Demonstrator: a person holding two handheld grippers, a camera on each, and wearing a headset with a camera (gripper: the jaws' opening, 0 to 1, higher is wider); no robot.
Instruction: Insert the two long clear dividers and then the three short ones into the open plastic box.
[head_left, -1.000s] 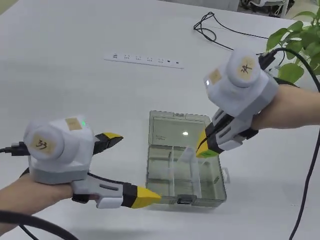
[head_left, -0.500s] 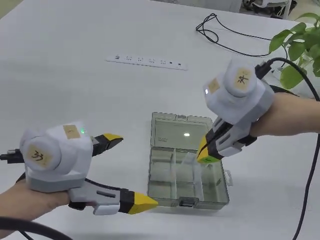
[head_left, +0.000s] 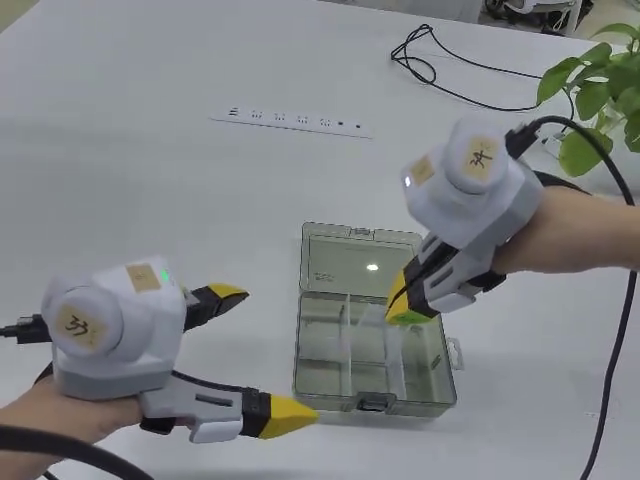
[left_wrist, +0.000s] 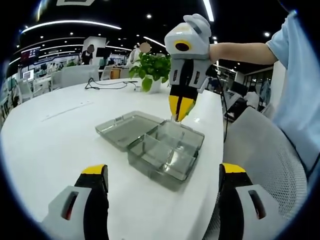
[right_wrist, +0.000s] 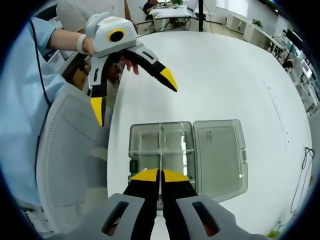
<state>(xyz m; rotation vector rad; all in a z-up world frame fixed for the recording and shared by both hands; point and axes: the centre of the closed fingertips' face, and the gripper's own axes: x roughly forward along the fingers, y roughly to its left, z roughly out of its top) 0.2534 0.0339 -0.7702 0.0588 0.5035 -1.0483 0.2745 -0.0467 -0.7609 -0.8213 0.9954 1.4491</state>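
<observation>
Two grippers, head view: left gripper (head_left: 258, 352) low at the left over the white table (head_left: 150, 200), right gripper (head_left: 405, 312) above the open plastic box (head_left: 300, 345).
Left gripper, head view: jaws spread wide with nothing between them. The nearer yellow tip is close to the box's front left corner; whether it touches cannot be told.
Right gripper, head view: jaws pressed together, tips pointing down into the tray half of the box, toward its right side.
Box, head view: lid laid flat behind the tray; clear walls already part the tray into compartments.
Far table, head view: power strip (head_left: 295, 120), black cable (head_left: 440, 85), green plant (head_left: 600, 75) at the right edge.
Left gripper view: its own two jaws stand far apart and empty at the bottom, with the box ahead between them. The right gripper hangs from above, yellow tips closed at the tray's far side.
Right gripper view: its own jaws nearly meet, clamped on the thin edge of a clear divider (right_wrist: 160, 159) that runs straight ahead across the tray — whether its far end sits in a slot cannot be told.
Left gripper, right gripper view: gaping, off to one side of the box, near a white mesh chair (right_wrist: 70, 165).
</observation>
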